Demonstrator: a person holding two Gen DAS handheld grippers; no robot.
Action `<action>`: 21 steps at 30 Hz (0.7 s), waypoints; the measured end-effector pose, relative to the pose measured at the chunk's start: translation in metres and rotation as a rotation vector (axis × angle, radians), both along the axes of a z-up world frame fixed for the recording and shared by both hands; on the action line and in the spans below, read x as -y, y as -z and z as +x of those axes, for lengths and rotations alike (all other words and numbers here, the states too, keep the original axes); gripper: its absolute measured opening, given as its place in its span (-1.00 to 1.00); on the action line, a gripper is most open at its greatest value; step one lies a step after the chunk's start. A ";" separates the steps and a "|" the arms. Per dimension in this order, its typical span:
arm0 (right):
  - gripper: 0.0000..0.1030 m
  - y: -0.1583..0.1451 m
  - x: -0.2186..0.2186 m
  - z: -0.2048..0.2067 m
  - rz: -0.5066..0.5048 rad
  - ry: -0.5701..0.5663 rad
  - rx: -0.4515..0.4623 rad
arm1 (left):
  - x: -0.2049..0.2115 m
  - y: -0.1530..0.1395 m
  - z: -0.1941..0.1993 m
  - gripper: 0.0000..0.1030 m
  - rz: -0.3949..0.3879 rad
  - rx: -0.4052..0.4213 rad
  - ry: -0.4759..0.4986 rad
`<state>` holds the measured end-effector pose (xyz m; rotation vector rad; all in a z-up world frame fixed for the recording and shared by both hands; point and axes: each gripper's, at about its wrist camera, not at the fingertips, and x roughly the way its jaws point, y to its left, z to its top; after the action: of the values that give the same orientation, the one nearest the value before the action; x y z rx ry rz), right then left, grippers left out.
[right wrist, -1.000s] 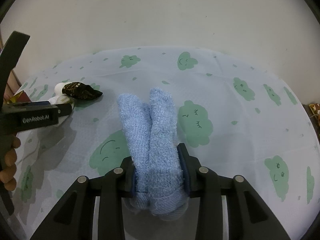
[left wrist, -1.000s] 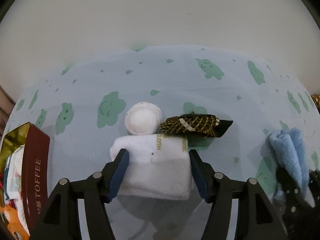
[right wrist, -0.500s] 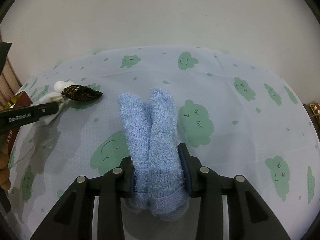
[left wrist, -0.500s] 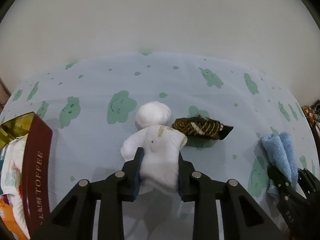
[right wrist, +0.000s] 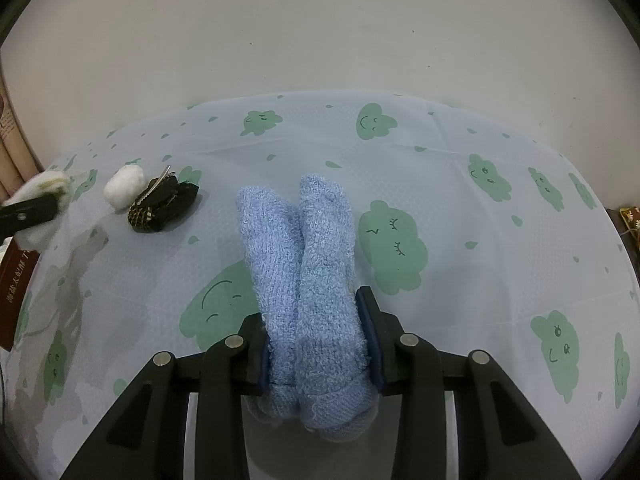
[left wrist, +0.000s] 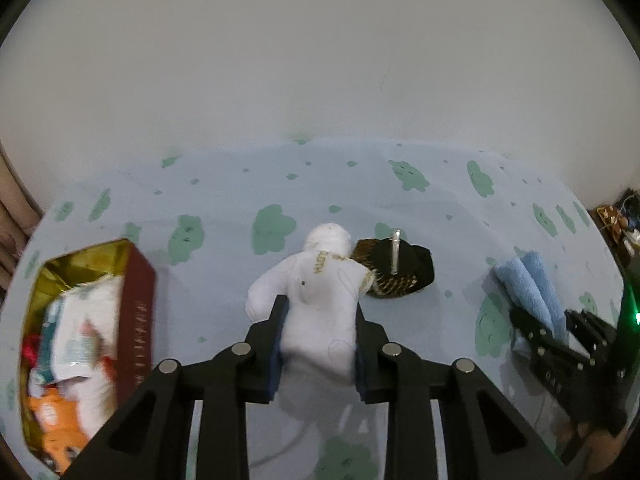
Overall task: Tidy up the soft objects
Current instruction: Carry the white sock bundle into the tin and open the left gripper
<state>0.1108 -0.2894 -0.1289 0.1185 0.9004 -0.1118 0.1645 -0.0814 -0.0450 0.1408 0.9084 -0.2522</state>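
My left gripper (left wrist: pixel 318 320) is shut on a white cloth pouch with gold lettering (left wrist: pixel 320 300) and holds it above the table. A white cotton ball (left wrist: pixel 328 238) and a black-and-gold hair clip (left wrist: pixel 394 268) lie just beyond it. My right gripper (right wrist: pixel 316 320) is shut on a folded blue towel (right wrist: pixel 304 264) that reaches forward over the cloud-print tablecloth (right wrist: pixel 460 208). The towel also shows in the left wrist view (left wrist: pixel 532 284). In the right wrist view the cotton ball (right wrist: pixel 124 186) and clip (right wrist: pixel 164 204) lie at far left.
A dark red toffee tin (left wrist: pixel 138 320) with a gold lining, holding white and orange packets, stands at the left. Its side shows in the right wrist view (right wrist: pixel 18 292). A plain wall backs the table. Clutter sits past the right table edge (left wrist: pixel 616 224).
My left gripper closed on the white pouch and lifted it back and up, uncovering the cotton ball and clip. The right gripper keeps holding the blue towel in place.
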 end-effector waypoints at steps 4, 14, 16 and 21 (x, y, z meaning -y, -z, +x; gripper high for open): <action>-0.31 0.000 0.000 0.000 0.000 -0.001 0.000 | -0.018 -0.013 -0.009 -0.47 0.008 0.007 -0.004; -0.31 0.001 -0.001 0.000 -0.005 -0.001 -0.001 | -0.087 -0.045 -0.016 -0.47 0.012 0.033 -0.083; -0.31 0.001 0.000 0.000 -0.004 -0.001 0.000 | -0.105 -0.050 -0.014 -0.47 0.006 0.034 -0.114; -0.31 0.001 0.000 0.000 -0.005 -0.002 -0.001 | -0.154 -0.055 -0.001 -0.46 -0.013 0.017 -0.208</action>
<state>0.1112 -0.2890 -0.1295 0.1129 0.9008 -0.1124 0.1635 0.0721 0.0099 0.0354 0.8973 -0.0638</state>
